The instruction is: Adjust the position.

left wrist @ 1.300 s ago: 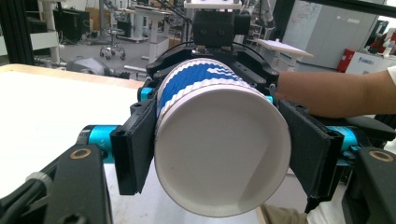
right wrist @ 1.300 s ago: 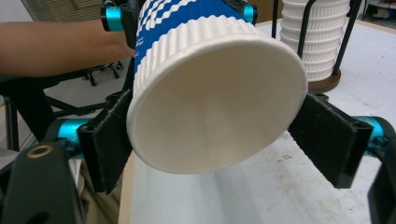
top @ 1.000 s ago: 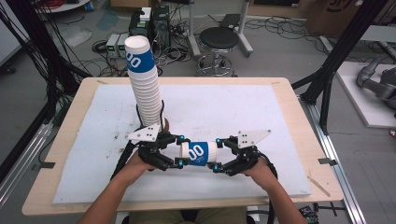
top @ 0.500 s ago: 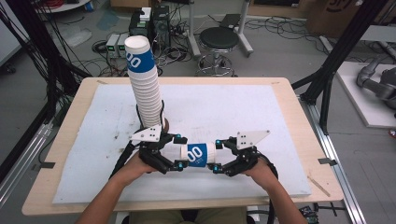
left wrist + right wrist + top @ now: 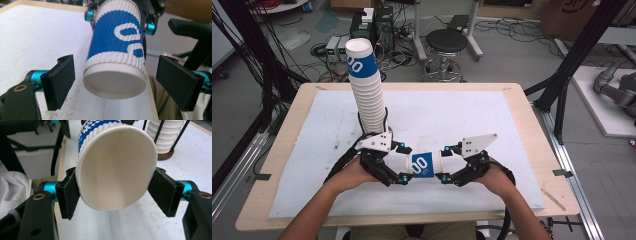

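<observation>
One blue-and-white ribbed paper cup (image 5: 422,165), lying on its side in the air, lower centre of the high view, between the two grippers and above the white foam mat (image 5: 512,130).

Right gripper (image 5: 116,191): jaws pressed against the cup's open rim from both sides; the rim looks squeezed to an oval in the right gripper view. This grip alone carries the cup.

Left gripper (image 5: 123,85): jaws spread wide apart, one each side of the cup's closed base, neither touching it.

Tall stack of white ribbed paper cups, one blue-banded cup on top (image 5: 364,85): upright in the upper left of the high view, just behind the left gripper.

Risks, as judged:
- Rim crush. The thin paper wall may buckle if the right jaws press harder.
- Slip. The cup tapers and is held only at its rim; it may tilt or drop onto the mat.
- Toppling. The left gripper stands close to the stack; a backward swing may knock it over.
</observation>
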Demonstrator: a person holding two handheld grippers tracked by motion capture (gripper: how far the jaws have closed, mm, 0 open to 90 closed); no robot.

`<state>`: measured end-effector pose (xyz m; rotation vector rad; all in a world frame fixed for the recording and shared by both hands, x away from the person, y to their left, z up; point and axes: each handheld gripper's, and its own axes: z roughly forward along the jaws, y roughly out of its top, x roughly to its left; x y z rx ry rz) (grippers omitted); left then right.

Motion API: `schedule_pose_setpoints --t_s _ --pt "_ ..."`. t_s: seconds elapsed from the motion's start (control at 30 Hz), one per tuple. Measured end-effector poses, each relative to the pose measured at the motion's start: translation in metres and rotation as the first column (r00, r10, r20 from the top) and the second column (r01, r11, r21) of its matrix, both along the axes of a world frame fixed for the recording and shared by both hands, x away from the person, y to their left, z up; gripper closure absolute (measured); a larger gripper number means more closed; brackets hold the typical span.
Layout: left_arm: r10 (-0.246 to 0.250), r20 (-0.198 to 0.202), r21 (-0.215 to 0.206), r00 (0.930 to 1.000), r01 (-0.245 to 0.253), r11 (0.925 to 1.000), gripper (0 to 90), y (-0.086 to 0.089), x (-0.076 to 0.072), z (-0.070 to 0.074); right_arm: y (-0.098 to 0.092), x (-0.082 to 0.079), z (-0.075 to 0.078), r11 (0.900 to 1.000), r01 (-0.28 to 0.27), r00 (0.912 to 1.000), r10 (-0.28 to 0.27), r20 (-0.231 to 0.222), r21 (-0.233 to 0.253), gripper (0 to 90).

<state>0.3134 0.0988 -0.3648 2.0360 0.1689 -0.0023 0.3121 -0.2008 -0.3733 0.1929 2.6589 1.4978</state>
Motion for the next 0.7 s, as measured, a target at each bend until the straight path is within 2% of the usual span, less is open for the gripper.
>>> schedule_pose_setpoints --t_s 0.1,0.23,0.33,0.43,0.57,0.7 --pt "-0.009 0.005 0.020 1.0000 0.008 0.9998 16.1 -0.004 0.001 0.004 0.005 0.000 0.009 0.999 -0.017 0.9997 0.017 0.015 -0.040 29.5" --pt "-0.013 0.010 0.084 0.9999 0.012 0.9964 17.1 -0.012 0.003 0.012 0.010 0.002 0.018 0.994 -0.021 0.9993 0.025 0.028 -0.106 29.5" --pt "-0.017 0.003 0.131 0.9998 0.017 0.9912 19.5 -0.016 0.005 0.015 0.015 0.002 0.024 0.986 -0.022 0.9989 0.029 0.038 -0.164 29.5" --pt "-0.018 -0.003 0.177 0.9998 0.019 0.9841 20.8 -0.022 0.006 0.015 0.021 0.003 0.029 0.972 -0.024 0.9981 0.036 0.049 -0.232 29.4" --pt "-0.025 -0.005 0.239 0.9997 0.026 0.9707 22.4 -0.031 0.007 0.014 0.031 0.002 0.034 0.954 -0.037 0.9971 0.055 0.052 -0.296 29.3" --pt "-0.028 -0.017 0.268 0.9995 0.031 0.9629 23.3 -0.036 0.007 0.011 0.040 0.001 0.039 0.929 -0.047 0.9946 0.077 0.069 -0.367 29.3"
